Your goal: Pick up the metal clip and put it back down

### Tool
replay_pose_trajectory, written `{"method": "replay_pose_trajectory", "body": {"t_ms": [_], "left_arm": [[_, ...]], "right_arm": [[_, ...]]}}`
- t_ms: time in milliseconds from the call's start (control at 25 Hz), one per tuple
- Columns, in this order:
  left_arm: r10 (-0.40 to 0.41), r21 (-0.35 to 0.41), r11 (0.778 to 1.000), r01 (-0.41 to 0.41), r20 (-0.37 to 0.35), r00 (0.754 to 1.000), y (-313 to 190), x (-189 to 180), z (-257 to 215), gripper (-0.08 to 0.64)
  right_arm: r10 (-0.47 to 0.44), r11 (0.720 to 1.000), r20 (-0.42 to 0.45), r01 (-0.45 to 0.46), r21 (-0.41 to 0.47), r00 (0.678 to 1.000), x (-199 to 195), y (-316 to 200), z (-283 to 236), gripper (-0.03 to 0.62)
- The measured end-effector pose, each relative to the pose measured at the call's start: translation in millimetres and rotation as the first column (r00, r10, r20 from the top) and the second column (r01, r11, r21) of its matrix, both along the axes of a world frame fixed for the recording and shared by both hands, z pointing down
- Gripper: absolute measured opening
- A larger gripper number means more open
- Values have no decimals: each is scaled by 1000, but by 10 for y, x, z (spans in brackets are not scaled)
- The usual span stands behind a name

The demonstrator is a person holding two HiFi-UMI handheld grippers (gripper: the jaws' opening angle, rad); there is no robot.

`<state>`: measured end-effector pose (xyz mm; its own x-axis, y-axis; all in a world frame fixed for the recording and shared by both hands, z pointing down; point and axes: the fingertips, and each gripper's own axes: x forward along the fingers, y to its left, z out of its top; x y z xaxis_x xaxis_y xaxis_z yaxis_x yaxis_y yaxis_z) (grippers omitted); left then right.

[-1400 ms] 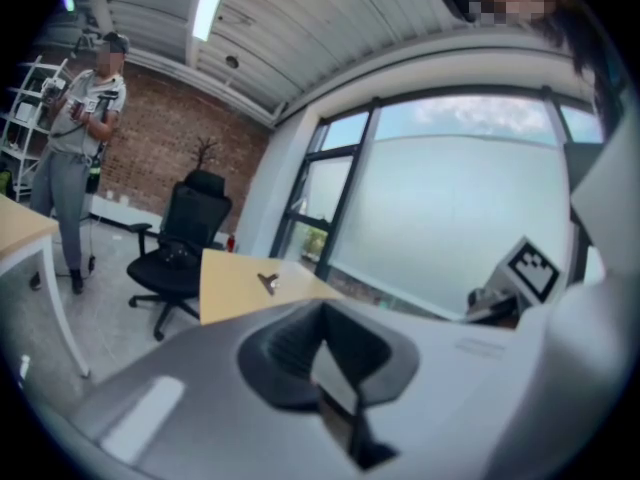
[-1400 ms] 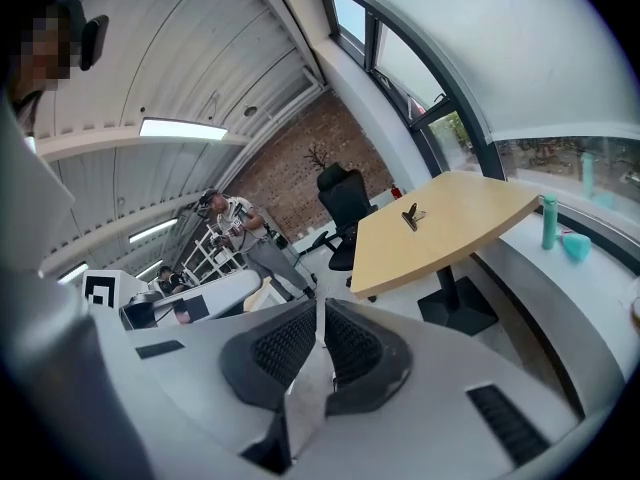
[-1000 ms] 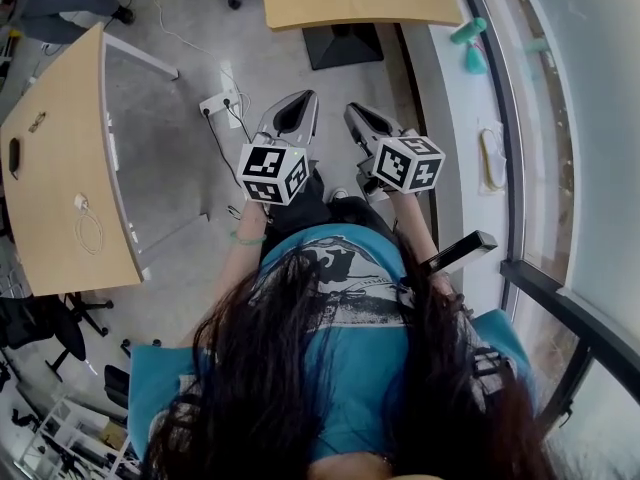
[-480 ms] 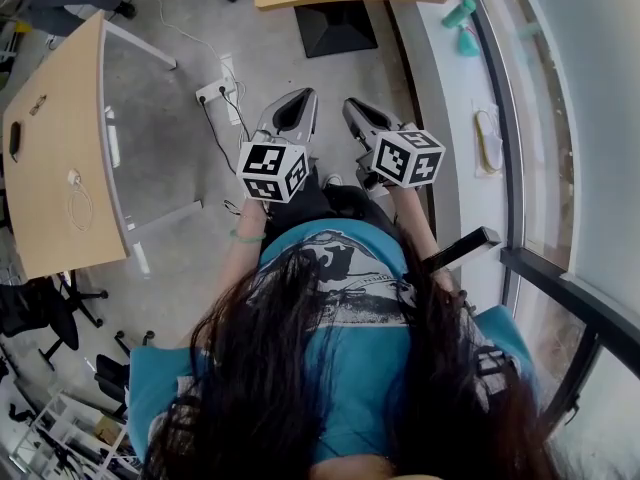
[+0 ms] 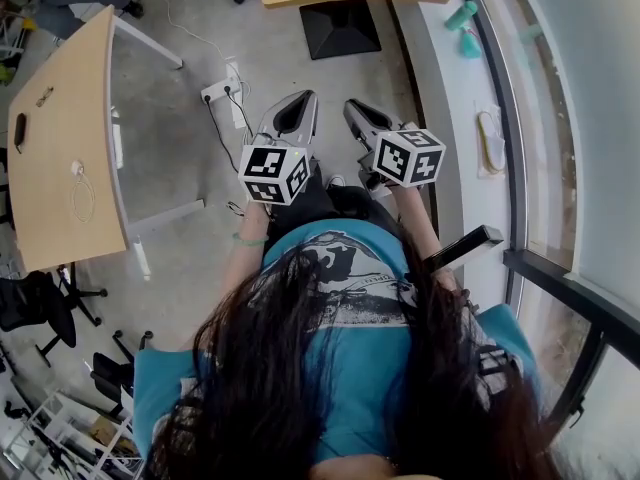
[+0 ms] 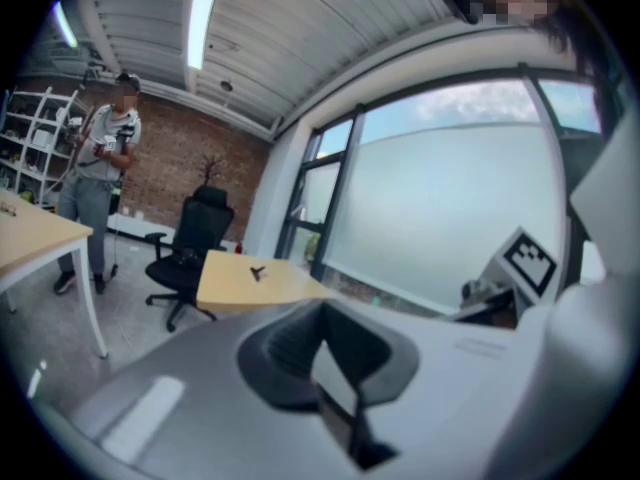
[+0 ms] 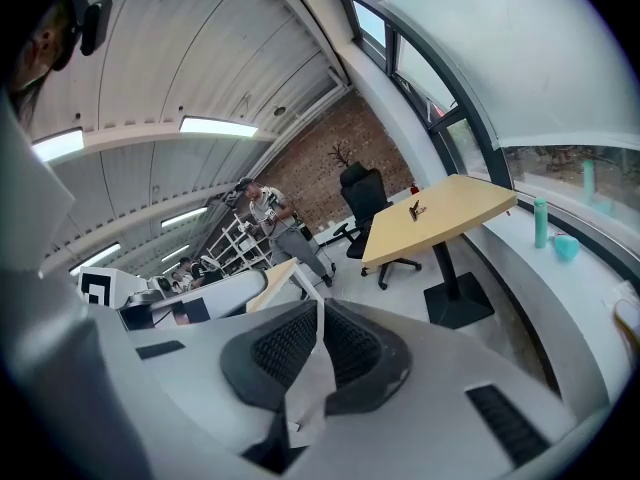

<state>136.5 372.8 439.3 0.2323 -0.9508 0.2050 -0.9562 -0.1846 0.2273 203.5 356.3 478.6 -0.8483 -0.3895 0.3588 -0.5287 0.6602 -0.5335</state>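
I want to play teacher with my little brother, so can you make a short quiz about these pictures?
1. True or false: the fingers of the right gripper are shut with nothing between them.
2. Where does the small dark clip lie? A on the wooden table; B in a bucket; C on a sofa.
3. What colour is the bottle on the ledge under the window?

Key: 1 true; 2 A; 3 teal.
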Motion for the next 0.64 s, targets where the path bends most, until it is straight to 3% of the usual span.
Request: {"method": "replay_pose_trajectory", "body": {"t_ms": [640], "left_arm": [[-30, 20, 999, 29, 21, 999, 162, -106, -37, 3]], "right_arm": [[-20, 1000, -13, 20, 6, 1000, -54, 54, 51, 33]]}}
